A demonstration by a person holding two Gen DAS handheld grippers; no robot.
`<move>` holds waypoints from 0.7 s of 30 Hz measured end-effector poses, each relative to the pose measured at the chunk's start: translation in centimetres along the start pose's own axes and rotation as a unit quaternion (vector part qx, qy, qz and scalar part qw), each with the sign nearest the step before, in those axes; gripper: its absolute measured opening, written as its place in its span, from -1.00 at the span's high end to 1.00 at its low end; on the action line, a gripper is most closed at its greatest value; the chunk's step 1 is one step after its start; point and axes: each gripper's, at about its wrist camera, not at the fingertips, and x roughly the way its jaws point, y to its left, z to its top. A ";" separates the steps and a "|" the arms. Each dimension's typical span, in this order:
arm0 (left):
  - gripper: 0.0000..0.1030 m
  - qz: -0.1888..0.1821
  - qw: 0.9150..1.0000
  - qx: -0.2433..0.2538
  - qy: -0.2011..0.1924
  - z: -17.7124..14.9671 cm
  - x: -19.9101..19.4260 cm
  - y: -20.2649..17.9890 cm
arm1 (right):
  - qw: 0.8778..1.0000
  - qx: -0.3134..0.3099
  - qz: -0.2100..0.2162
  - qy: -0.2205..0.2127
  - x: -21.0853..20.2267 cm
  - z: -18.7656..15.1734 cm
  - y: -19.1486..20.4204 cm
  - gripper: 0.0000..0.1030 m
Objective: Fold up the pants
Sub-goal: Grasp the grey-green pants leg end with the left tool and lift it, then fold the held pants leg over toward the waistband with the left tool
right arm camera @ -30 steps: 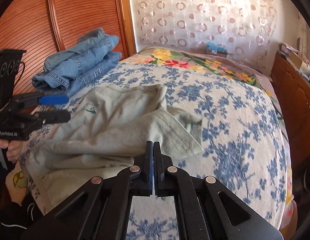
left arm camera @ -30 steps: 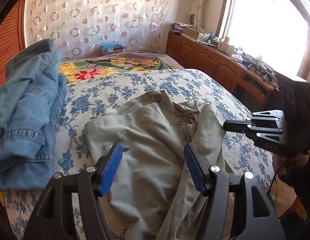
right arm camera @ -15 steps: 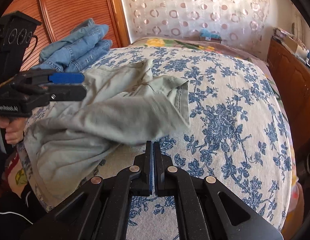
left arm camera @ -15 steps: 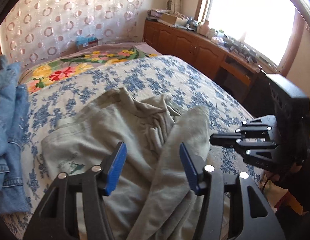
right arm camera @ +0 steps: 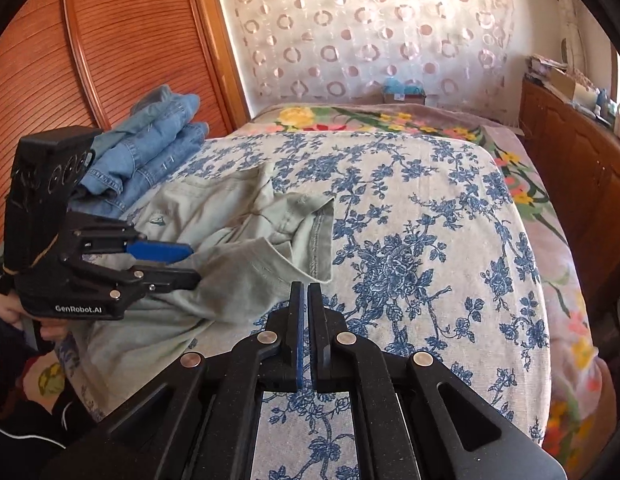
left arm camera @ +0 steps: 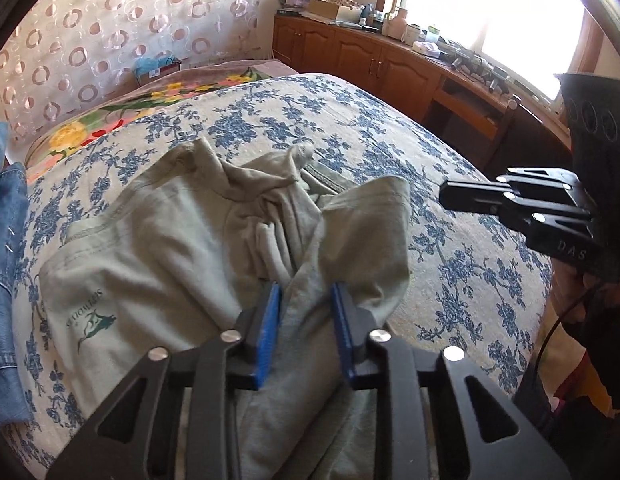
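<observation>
Pale green-grey pants [left arm camera: 158, 248] lie crumpled on the bed, with a small dark green logo near the left. They also show in the right wrist view [right arm camera: 238, 236]. My left gripper [left arm camera: 306, 292] has its blue pads closing around a raised fold of one pant leg [left arm camera: 362, 240]; it appears in the right wrist view [right arm camera: 182, 264] at the pants' near edge. My right gripper [right arm camera: 304, 292] is shut and empty, hovering over the bedspread just right of the pants. It shows in the left wrist view [left arm camera: 462, 196] at the right.
The bed [right arm camera: 430, 240] has a blue floral cover. Folded blue jeans [right arm camera: 150, 148] lie at the far left by the wooden headboard [right arm camera: 90, 60]. A wooden cabinet [left arm camera: 390, 64] with clutter runs along the right wall under the window.
My left gripper moved forward and narrowed its jaws around the raised pant leg fold. My right gripper stayed shut and drifted slightly over the bedspread.
</observation>
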 end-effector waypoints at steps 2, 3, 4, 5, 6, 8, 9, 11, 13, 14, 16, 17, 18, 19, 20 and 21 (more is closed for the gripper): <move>0.78 0.002 1.000 0.000 -0.007 -0.2 -0.3 -0.1 | 1.000 0.001 0.000 0.000 0.1 0.0 -0.1 1.00; 0.89 0.002 1.000 -0.003 -0.012 -0.2 -0.6 -0.1 | 1.000 0.002 0.000 0.000 0.2 0.0 -0.1 1.00; 0.92 0.002 1.000 -0.005 -0.025 -0.3 -1.3 -0.1 | 1.000 0.002 0.001 0.000 0.2 0.0 -0.1 1.00; 0.95 0.003 0.999 -0.006 -0.039 -0.3 -2.0 -0.1 | 1.000 0.002 0.002 0.000 0.3 0.0 -0.1 1.00; 0.96 0.006 0.998 -0.006 -0.058 -0.3 -3.1 0.0 | 1.000 0.002 0.002 0.000 0.4 0.0 0.0 1.00; 0.98 0.013 0.996 -0.010 -0.088 0.0 -5.2 0.4 | 1.000 0.001 0.004 -0.001 0.7 0.2 0.2 1.00; 0.98 0.014 0.995 -0.012 -0.095 0.1 -5.8 0.6 | 1.000 0.000 0.006 -0.001 0.9 0.4 0.3 1.00; 0.98 0.026 0.993 -0.018 -0.113 0.5 -7.5 1.4 | 1.000 -0.003 0.009 -0.003 1.2 0.7 0.7 1.00; 0.98 0.050 0.990 -0.017 -0.130 0.8 -9.2 2.2 | 1.000 -0.007 0.013 -0.004 1.5 1.1 1.2 1.00; 0.98 0.060 0.989 -0.018 -0.137 0.8 -9.9 2.6 | 1.000 -0.009 0.015 -0.005 1.6 1.2 1.4 1.00; 0.98 0.078 0.985 -0.028 -0.149 0.8 -11.1 4.0 | 1.000 -0.014 0.019 -0.006 1.8 1.6 1.9 1.00; 0.98 0.087 0.984 -0.032 -0.154 0.8 -11.6 4.6 | 1.000 -0.018 0.022 -0.007 2.0 1.8 2.3 1.00; 0.98 0.098 0.982 -0.039 -0.160 0.6 -12.2 5.4 | 0.999 -0.021 0.025 -0.007 2.2 2.0 2.6 1.00; 0.98 0.103 0.980 -0.044 -0.162 0.5 -12.5 6.1 | 0.999 -0.024 0.027 -0.007 2.4 2.2 2.9 1.00; 0.98 0.116 0.979 -0.050 -0.162 0.2 -12.6 6.9 | 0.999 -0.027 0.029 -0.007 2.6 2.4 3.2 1.00; 0.97 0.135 0.977 -0.053 -0.156 0.0 -12.6 7.6 | 0.999 -0.029 0.031 -0.006 2.8 2.5 3.5 1.00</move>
